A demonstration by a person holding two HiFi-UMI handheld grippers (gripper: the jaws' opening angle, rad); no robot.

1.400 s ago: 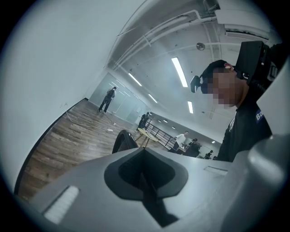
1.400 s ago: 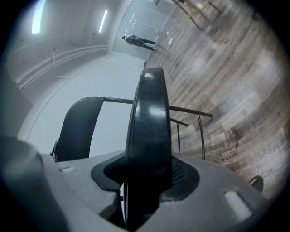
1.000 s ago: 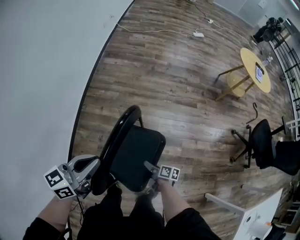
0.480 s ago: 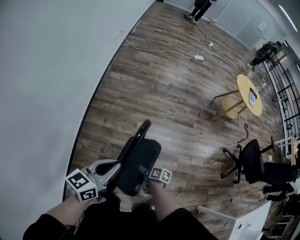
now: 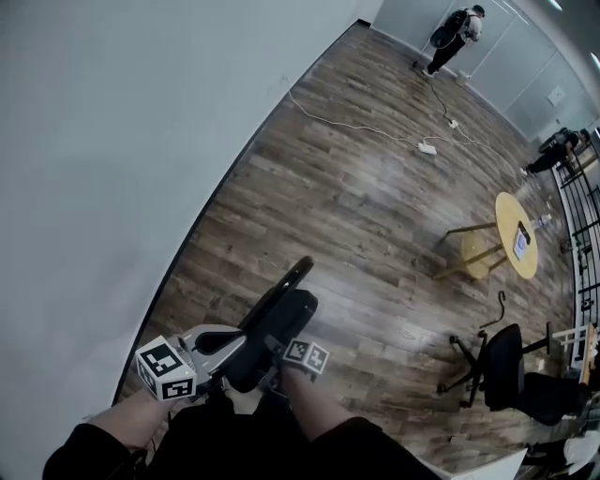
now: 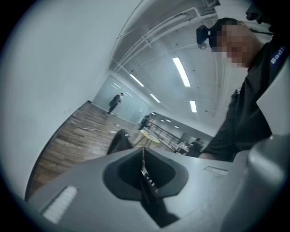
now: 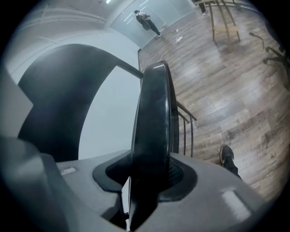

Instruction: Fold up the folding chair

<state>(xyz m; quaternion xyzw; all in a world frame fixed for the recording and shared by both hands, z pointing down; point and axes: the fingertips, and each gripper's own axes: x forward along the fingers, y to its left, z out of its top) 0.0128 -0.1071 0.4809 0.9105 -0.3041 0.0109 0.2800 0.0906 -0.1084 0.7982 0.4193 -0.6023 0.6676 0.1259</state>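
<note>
The black folding chair (image 5: 274, 323) stands right in front of me on the wood floor, its seat (image 5: 281, 328) swung up close to the curved backrest (image 5: 286, 281). My right gripper (image 5: 281, 351) is shut on the seat's front edge (image 7: 154, 131), which fills the gap between its jaws; those jaws have just been closing on it. My left gripper (image 5: 242, 345) sits beside the backrest on the left, jaws shut with nothing seen between them (image 6: 143, 154). In the left gripper view the chair's top (image 6: 118, 141) shows just beyond the jaws.
A white wall (image 5: 112, 187) runs along the left. A round yellow table (image 5: 516, 239) with a wooden stool and a black office chair (image 5: 502, 366) stand to the right. A cable with a power strip (image 5: 427, 147) lies on the far floor, near a person (image 5: 455, 28).
The seat has swung up toward the backrest, so the chair looks much narrower. My right gripper has risen with the seat edge. The left gripper has stayed by the backrest.
</note>
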